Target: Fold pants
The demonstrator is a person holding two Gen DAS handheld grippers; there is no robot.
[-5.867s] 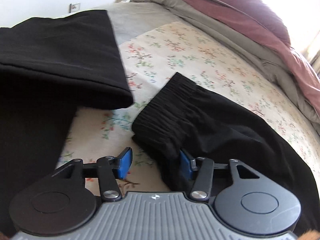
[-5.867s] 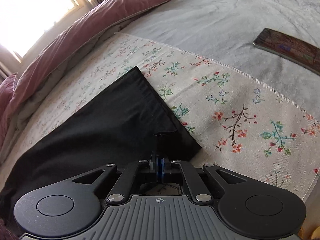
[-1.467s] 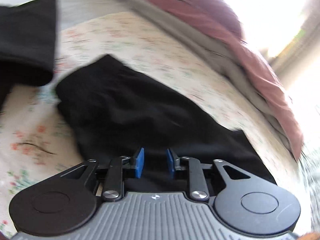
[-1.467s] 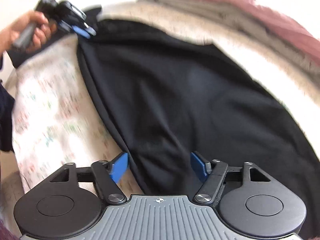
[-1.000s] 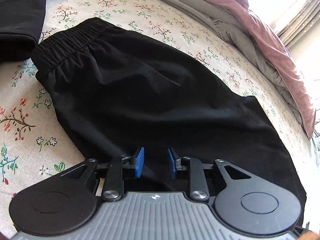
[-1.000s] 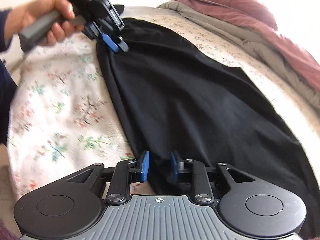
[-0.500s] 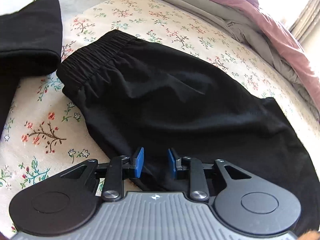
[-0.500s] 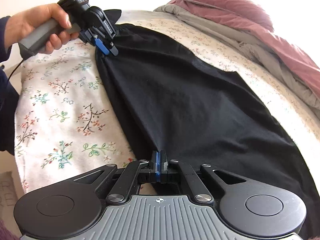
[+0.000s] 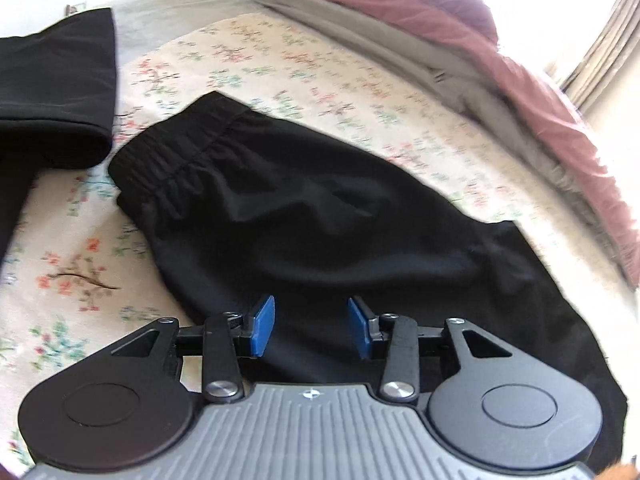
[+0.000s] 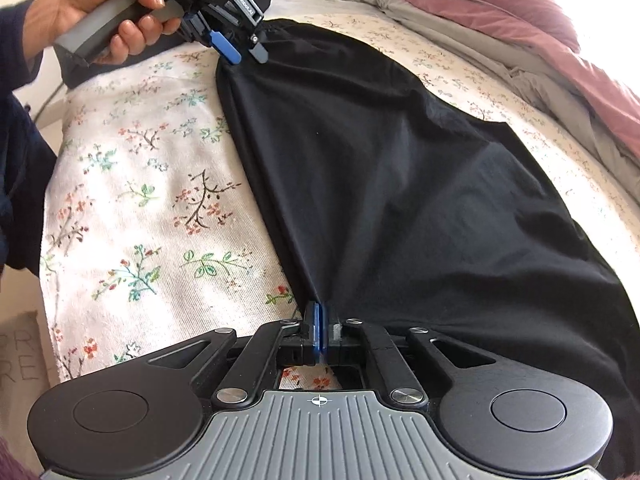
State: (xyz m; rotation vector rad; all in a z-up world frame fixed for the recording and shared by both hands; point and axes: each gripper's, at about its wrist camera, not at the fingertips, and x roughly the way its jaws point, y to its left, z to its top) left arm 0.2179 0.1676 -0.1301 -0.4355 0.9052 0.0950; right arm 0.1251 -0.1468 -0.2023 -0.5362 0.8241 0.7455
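Observation:
Black pants (image 9: pixel 320 216) lie flat on a floral sheet (image 9: pixel 80 272), elastic waistband (image 9: pixel 176 160) to the upper left. My left gripper (image 9: pixel 311 329) is open, its blue pads over the near edge of the pants just below the waistband. It also shows in the right wrist view (image 10: pixel 240 50), held by a hand at the waist end. In the right wrist view the pants (image 10: pixel 400 168) stretch away, and my right gripper (image 10: pixel 321 330) is shut on their near edge.
A folded black garment (image 9: pixel 56 88) lies at the far left beside the waistband. A grey blanket (image 9: pixel 460 76) and a maroon pillow (image 9: pixel 480 32) run along the far side of the bed. The person's dark sleeve (image 10: pixel 20 184) is at the left.
My left gripper's pads have opened wider and it has drawn back a little from the pants. My right gripper shut on the pants' edge half a second ago and stays shut.

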